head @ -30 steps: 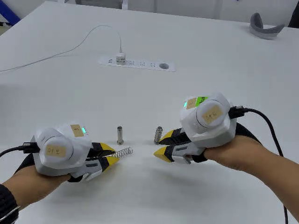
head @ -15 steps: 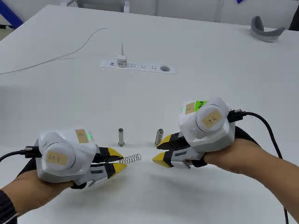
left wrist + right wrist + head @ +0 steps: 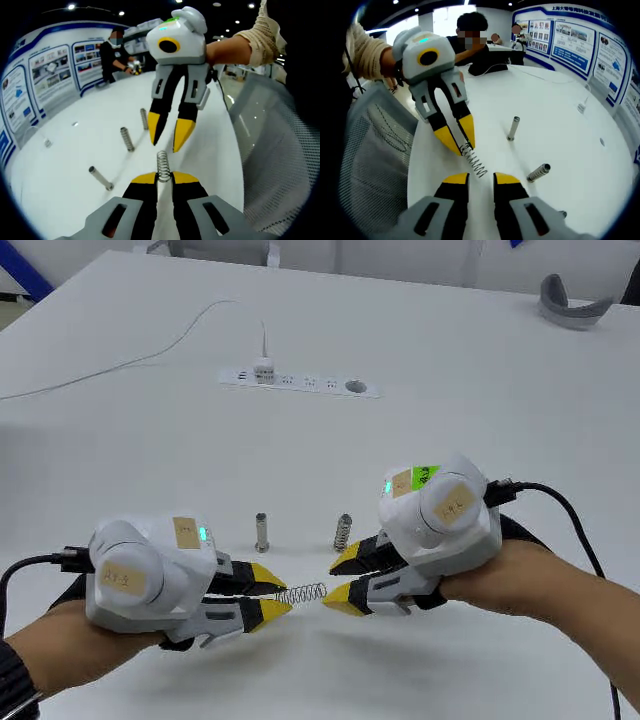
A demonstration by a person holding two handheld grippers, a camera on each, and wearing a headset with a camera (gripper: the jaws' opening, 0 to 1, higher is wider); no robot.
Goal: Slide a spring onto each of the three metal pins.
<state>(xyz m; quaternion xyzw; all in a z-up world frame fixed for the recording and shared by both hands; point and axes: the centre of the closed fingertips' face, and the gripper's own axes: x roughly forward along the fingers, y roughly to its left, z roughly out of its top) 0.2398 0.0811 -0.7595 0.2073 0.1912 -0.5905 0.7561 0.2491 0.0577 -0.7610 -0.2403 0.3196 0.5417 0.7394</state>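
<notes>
Above white table, left gripper points spring at, maybe touching, right gripper

A thin spring lies sideways in the left tool. A bare pin and a spring-covered pin stand near the tabletop's front edge.

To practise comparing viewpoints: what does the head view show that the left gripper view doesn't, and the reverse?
Head view's extras: the left hand. Left gripper view's extras: a third pin, already sprung, and wall posters. Shared: the bare pin, one sprung pin, the spring in the left gripper, the open right gripper.
</notes>
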